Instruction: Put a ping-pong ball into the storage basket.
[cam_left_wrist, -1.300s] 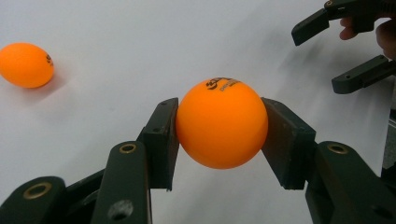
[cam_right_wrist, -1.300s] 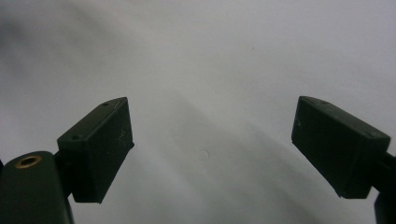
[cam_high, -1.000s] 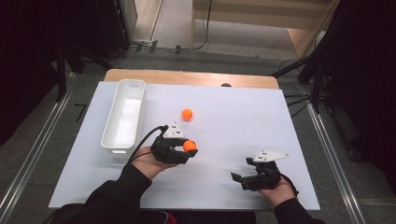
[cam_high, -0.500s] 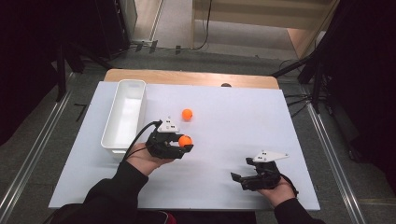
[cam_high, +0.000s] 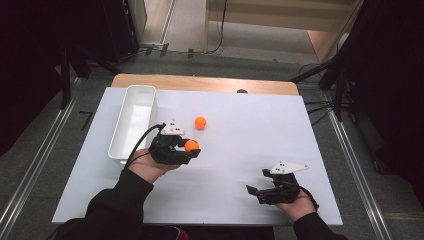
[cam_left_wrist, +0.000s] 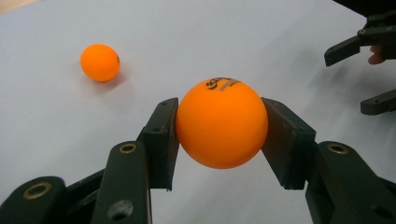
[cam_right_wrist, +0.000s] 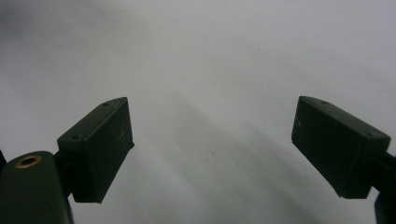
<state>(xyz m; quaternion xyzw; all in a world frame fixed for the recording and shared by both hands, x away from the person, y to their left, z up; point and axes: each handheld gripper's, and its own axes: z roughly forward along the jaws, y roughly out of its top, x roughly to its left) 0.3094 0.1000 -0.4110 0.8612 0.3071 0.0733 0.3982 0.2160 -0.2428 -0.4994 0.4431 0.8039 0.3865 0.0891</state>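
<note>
High view: L gripper (cam_high: 189, 150) clamps an orange ball (cam_high: 192, 145) just above the white table (cam_high: 240, 200), beside the white bin (cam_high: 134, 120). A 2nd ball (cam_high: 200, 122) sits loose nearby. R gripper (cam_high: 257, 190) rests well apart, jaws wide, holding nothing.

Left gripper view: pads squeeze the ball (cam_left_wrist: 222, 129) at its widest; 2nd ball (cam_left_wrist: 99, 62) behind.

Right gripper view: bare table (cam_right_wrist: 210, 56) between open jaws.

Likely next: carry to bin; keep grip firm, clear the rim before letting go.

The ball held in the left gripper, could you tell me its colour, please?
Orange with small black print, clearest in the left gripper view: ball.
</note>
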